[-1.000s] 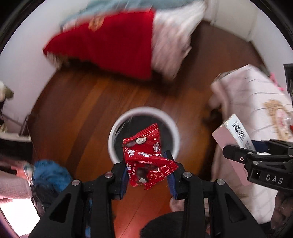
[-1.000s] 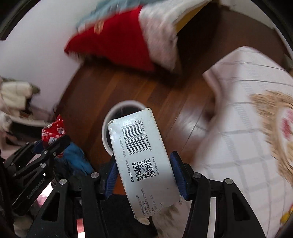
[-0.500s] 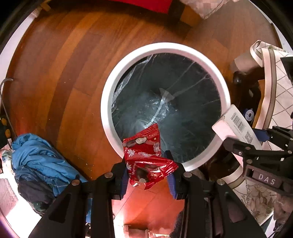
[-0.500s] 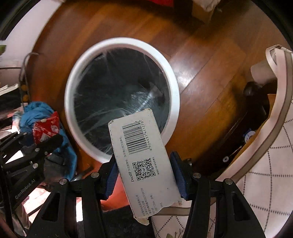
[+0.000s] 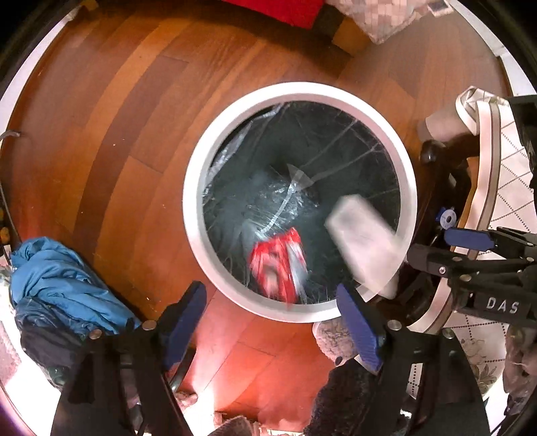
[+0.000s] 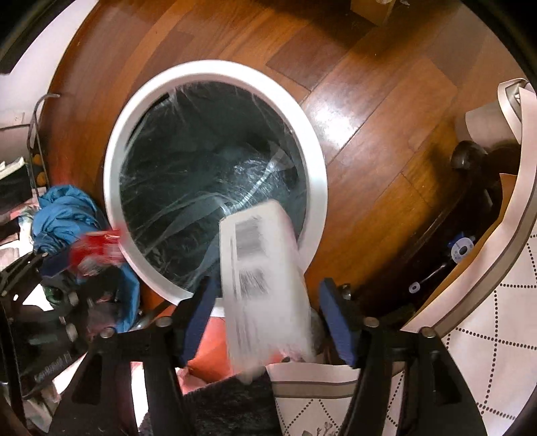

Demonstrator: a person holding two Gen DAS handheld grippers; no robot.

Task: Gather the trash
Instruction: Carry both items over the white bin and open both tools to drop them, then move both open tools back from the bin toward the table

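A white-rimmed trash bin (image 5: 201, 167) with a dark plastic liner stands on the wood floor, right below both grippers; it also shows in the right wrist view (image 6: 114, 151). My left gripper (image 5: 272, 322) is open, and the red snack wrapper (image 5: 277, 265) is blurred, falling over the bin's mouth. My right gripper (image 6: 266, 315) is open, and the white barcode box (image 6: 265, 281) is blurred between the jaws, dropping free. The box also shows in the left wrist view (image 5: 365, 244), and the wrapper shows in the right wrist view (image 6: 97, 251).
A blue cloth heap (image 5: 57, 281) lies on the floor left of the bin. A white patterned bag with tan straps (image 6: 496, 302) stands to the right. Red and pale fabric (image 5: 295, 10) lies at the far edge. A dark fuzzy mat (image 6: 218, 402) is near me.
Both grippers have opened over the bin. The red wrapper has left the left jaws and the white box has left the right jaws; both are falling.
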